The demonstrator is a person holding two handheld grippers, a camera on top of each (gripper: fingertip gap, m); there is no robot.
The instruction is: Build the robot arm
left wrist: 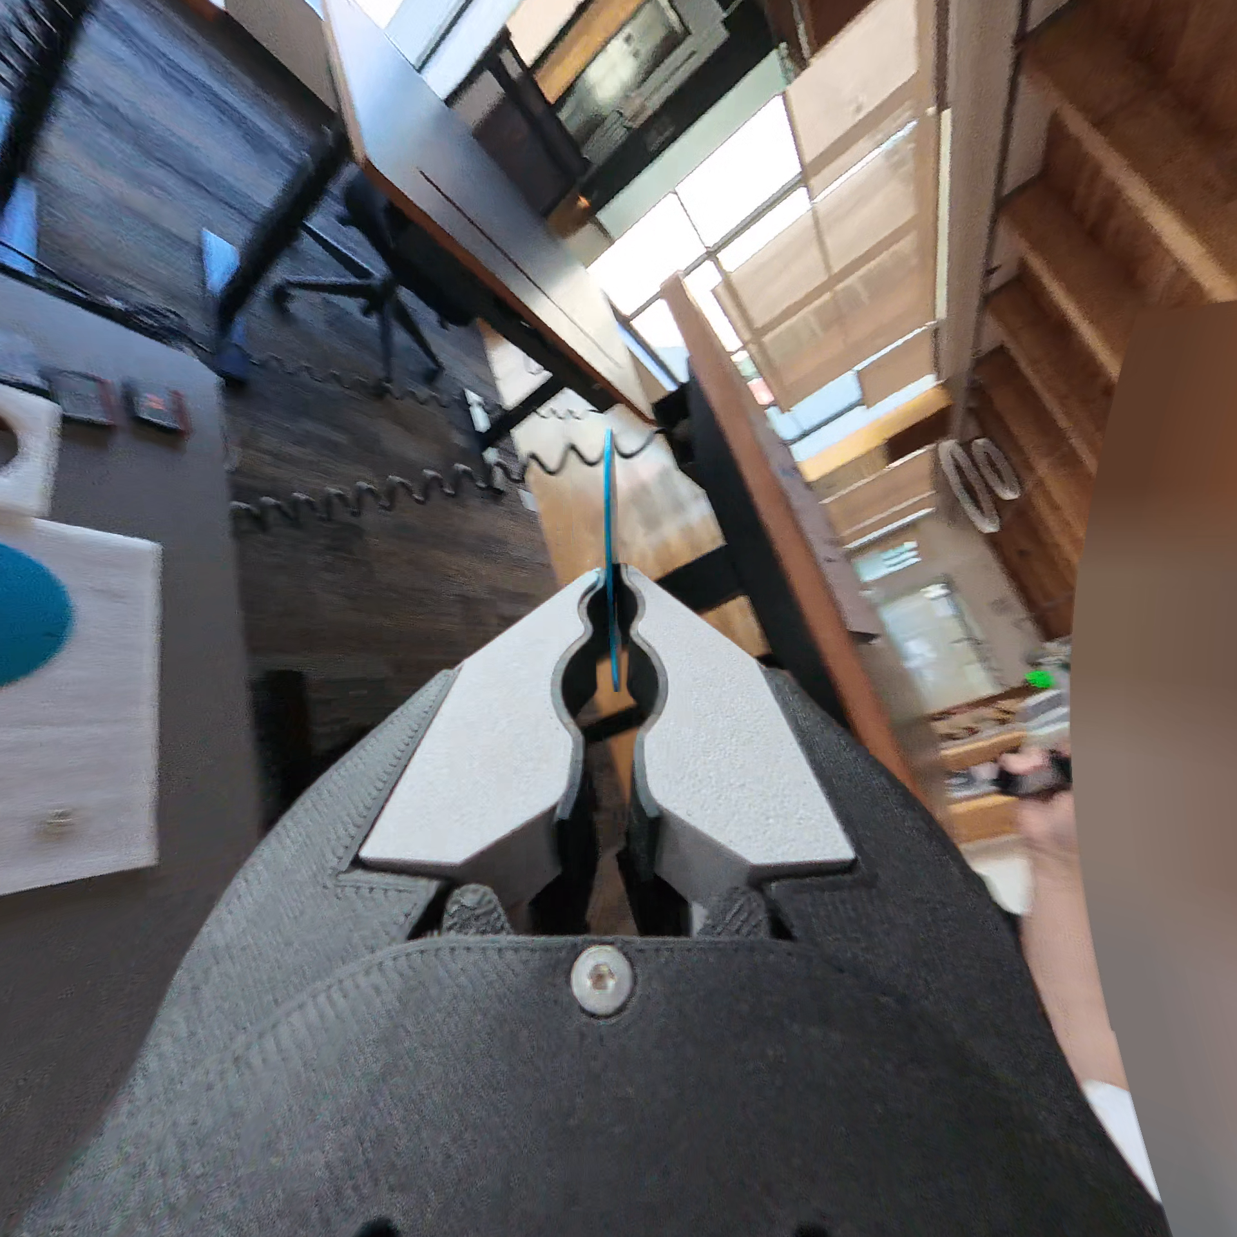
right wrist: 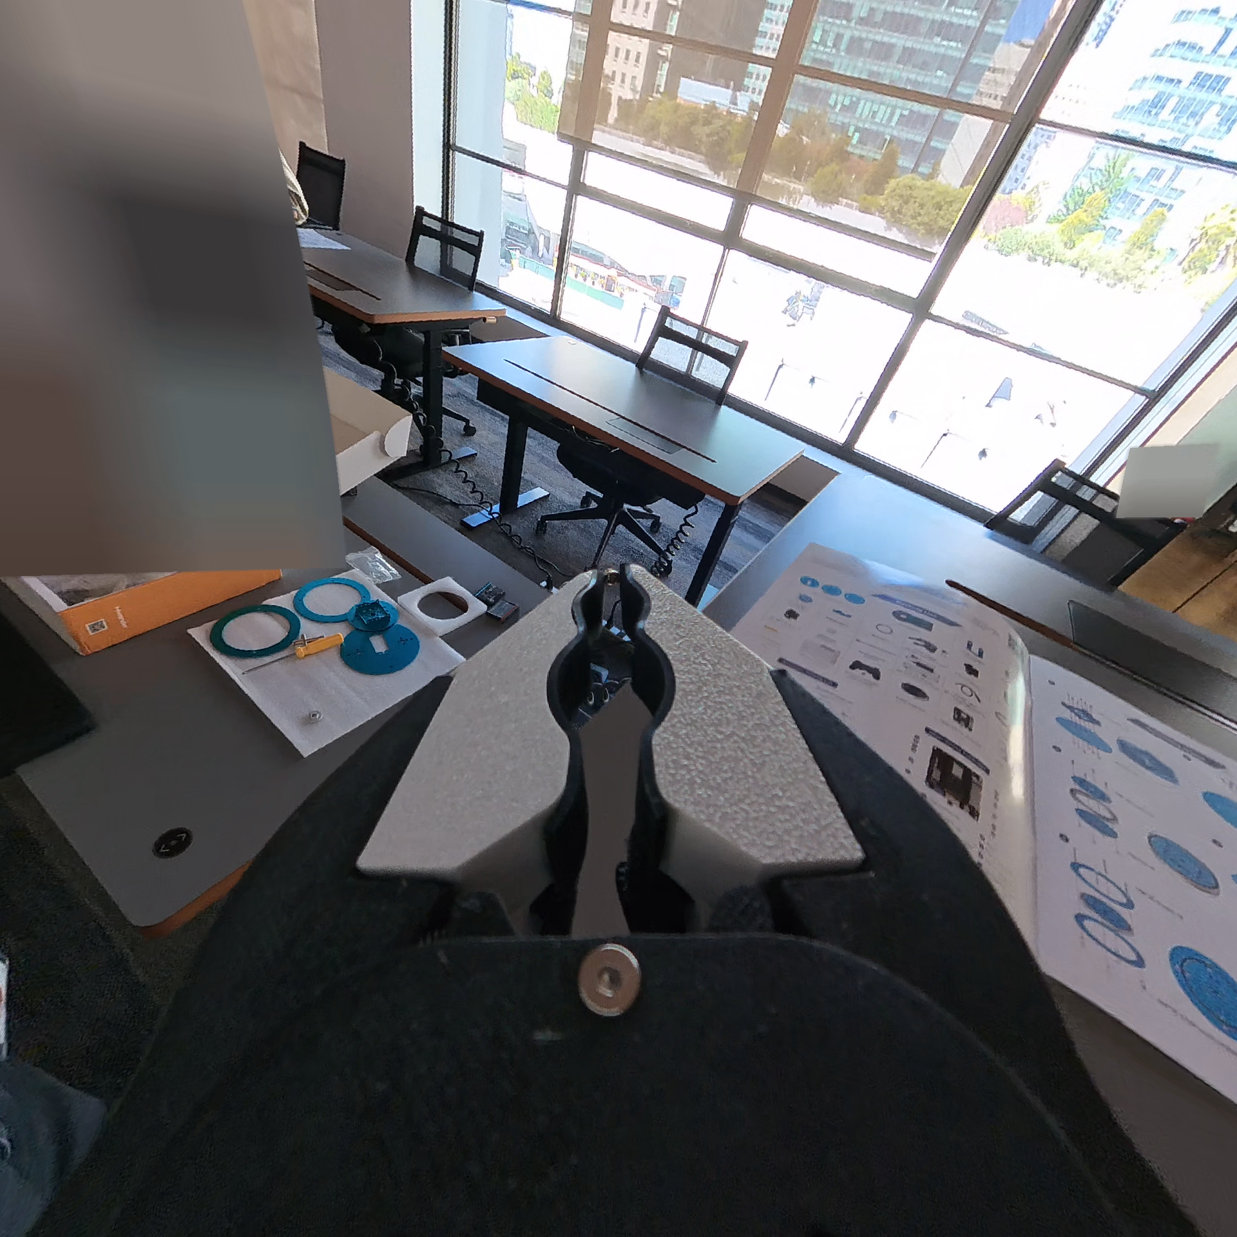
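Left tool [left wrist: 610, 575] pinches a thin blue disc [left wrist: 608, 509] edge-on, raised off the worktop [left wrist: 201, 468]. Right tool [right wrist: 610, 574] grips a small brass-coloured part [right wrist: 610, 573] above an open booklet [right wrist: 937, 703].

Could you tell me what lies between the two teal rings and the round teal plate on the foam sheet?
A yellow-handled screwdriver lies there, seen in the right wrist view.

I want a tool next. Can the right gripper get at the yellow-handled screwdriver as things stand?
Probably not yet. The yellow-handled screwdriver lies uncovered on the white foam sheet, with nothing over it. But the right gripper is shut on what looks like a small brass part, so its jaws are taken.
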